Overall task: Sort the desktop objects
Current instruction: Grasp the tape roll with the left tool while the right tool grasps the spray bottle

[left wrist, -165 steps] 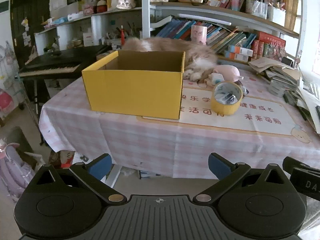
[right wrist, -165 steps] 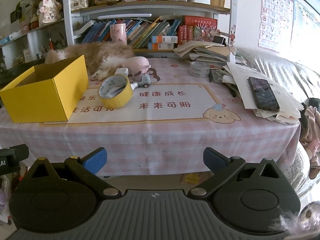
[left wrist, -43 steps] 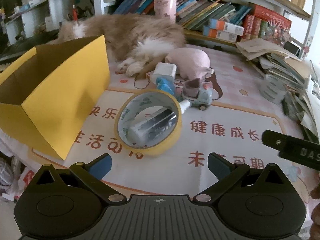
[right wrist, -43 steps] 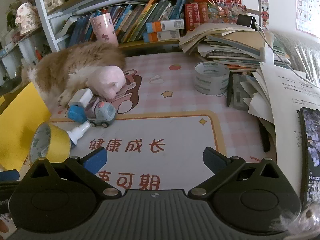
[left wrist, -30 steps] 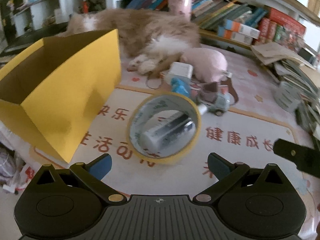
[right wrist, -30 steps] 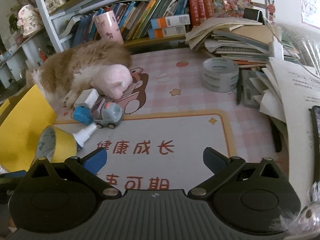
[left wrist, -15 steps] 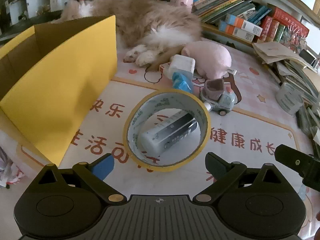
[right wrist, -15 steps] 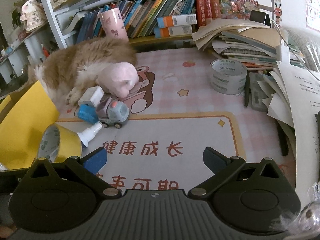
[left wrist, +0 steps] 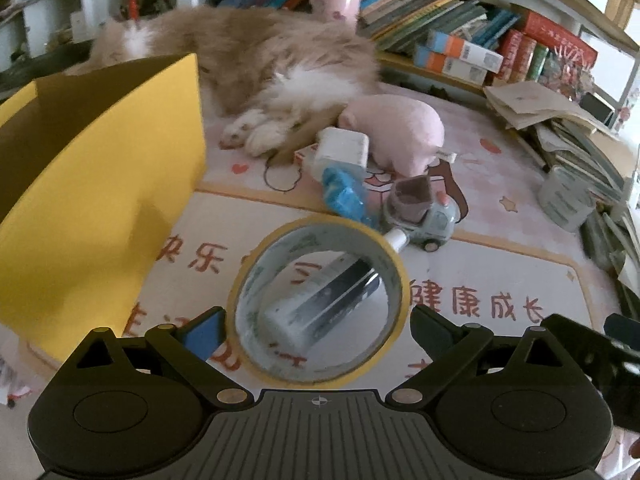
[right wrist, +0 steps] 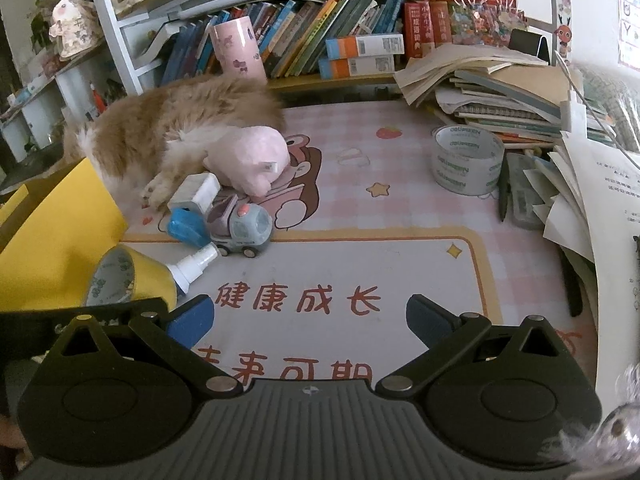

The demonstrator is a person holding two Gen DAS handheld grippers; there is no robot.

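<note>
A yellow tape roll (left wrist: 394, 258) stands on edge on the desk mat, with a white spray bottle (left wrist: 320, 300) lying through it. My left gripper (left wrist: 316, 330) is open, its fingers on either side of the roll, not touching it. The open yellow box (left wrist: 100, 208) stands to the left. A blue item (left wrist: 344, 196), a white charger (left wrist: 342, 148), a toy truck (left wrist: 424, 216) and a pink plush (left wrist: 396, 128) lie behind the roll. My right gripper (right wrist: 308, 316) is open and empty over the mat (right wrist: 360, 264); the roll (right wrist: 136, 276) is at its left.
A cat (left wrist: 256, 56) sleeps behind the box and the objects. A clear tape roll (right wrist: 466, 160), pens and stacked papers (right wrist: 520, 92) crowd the right side. Bookshelves (right wrist: 320, 40) line the back.
My left gripper has come forward and down, so the yellow tape roll now sits between its open fingers. My right gripper has edged forward over the mat.
</note>
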